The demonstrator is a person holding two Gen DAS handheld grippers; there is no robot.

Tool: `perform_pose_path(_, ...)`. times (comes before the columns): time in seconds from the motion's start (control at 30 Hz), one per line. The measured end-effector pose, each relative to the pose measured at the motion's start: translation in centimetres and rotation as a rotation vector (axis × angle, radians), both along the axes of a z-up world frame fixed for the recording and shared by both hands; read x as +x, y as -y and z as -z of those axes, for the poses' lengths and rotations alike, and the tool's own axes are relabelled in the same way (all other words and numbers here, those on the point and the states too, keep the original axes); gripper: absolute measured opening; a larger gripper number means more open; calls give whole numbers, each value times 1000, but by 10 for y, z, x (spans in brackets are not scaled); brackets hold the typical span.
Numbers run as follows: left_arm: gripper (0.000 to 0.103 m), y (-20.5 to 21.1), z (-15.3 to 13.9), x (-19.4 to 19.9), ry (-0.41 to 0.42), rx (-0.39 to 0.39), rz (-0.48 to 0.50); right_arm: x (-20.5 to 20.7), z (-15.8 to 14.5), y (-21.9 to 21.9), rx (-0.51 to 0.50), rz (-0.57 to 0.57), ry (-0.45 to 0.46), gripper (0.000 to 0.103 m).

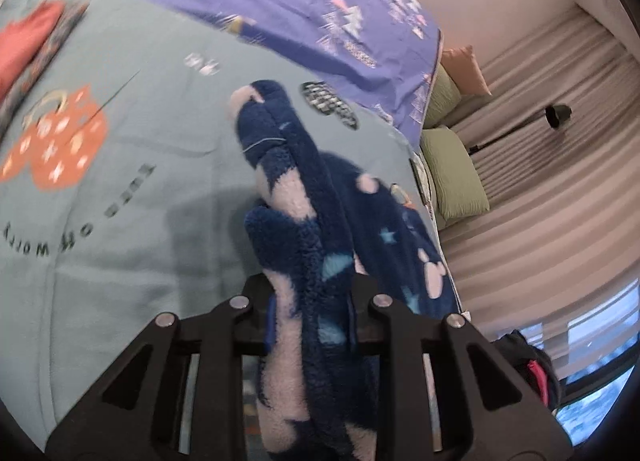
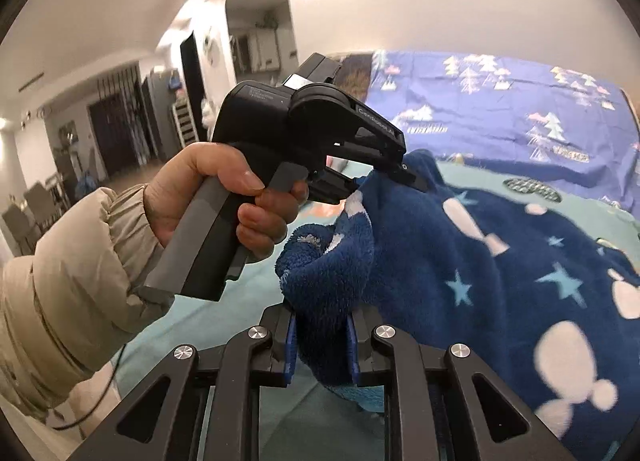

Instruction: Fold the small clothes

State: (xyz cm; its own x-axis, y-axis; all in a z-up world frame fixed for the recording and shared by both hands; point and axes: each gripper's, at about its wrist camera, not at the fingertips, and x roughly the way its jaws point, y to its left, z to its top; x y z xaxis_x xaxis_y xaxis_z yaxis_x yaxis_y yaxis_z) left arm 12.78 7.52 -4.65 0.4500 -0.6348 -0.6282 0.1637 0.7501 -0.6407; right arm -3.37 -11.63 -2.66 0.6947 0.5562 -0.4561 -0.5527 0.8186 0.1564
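The navy fleece garment (image 2: 460, 261), patterned with pale pink shapes and light blue stars, is lifted at one edge off the teal bedspread (image 1: 132, 229), while the rest of it drapes down to the right onto the bed. In the right wrist view a rolled fold of its edge runs between the two tools.

The right tool (image 2: 321, 345) has its blue-padded fingers (image 2: 290, 345) closed narrowly on a thick bunch of the fleece at the near side of the bed; the cloth fills the gap between the pads.

The left tool (image 2: 352, 185) is seen from the side in the right wrist view, its tips pinched on the garment's upper edge just beyond the right tool. In its own camera the left tool (image 1: 310, 325) shows a hanging bundle of fleece squeezed between its fingers, with the garment rising away from it.

A hand (image 2: 216, 197) wraps the left tool's grey and black pistol grip, thumb on top, fingers curled around the trigger side, the tool angled down toward the bed. A puffy beige sleeve (image 2: 72, 281) covers the wrist.

Farther off lie a purple sheet with tree prints (image 2: 500, 109) and, at the right, green cushions (image 1: 452, 177) beside pale curtains (image 1: 560, 197).
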Motion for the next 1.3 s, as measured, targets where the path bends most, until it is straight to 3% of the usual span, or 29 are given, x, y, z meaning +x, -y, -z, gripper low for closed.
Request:
perform_pose_path(0.23,26,69,-58,5,78,101,71,-12,-21,67,180,65,29,17)
perform_pose_path(0.53,26,186,-99,-9,166,252,189,-41,-24,169,403,169,43,17)
perform_pose_path(0.7,26,259,-99,-14,190,352,249,-57,-18,215,492,238,52,17)
perform_pose_path(0.87,28,328,-67,-11,182,496,301,-60,12,268,603,320,-17,17)
perform_pose_path(0.93,34,350,-51,-8,166,528,316,-61,31,286,652,355,-66,17)
perform_pose_path(1.03,40,371,-36,-7,155,547,345,-64,55,308,712,392,-132,17)
perform_pose_path(1.1,40,379,-36,-9,156,502,372,-64,63,320,712,414,-152,17)
perform_pose_path(1.2,40,383,-54,-15,203,436,394,-73,74,328,704,434,-185,17)
perform_pose_path(1.3,46,376,-76,-25,275,420,391,-74,91,336,764,413,-233,17)
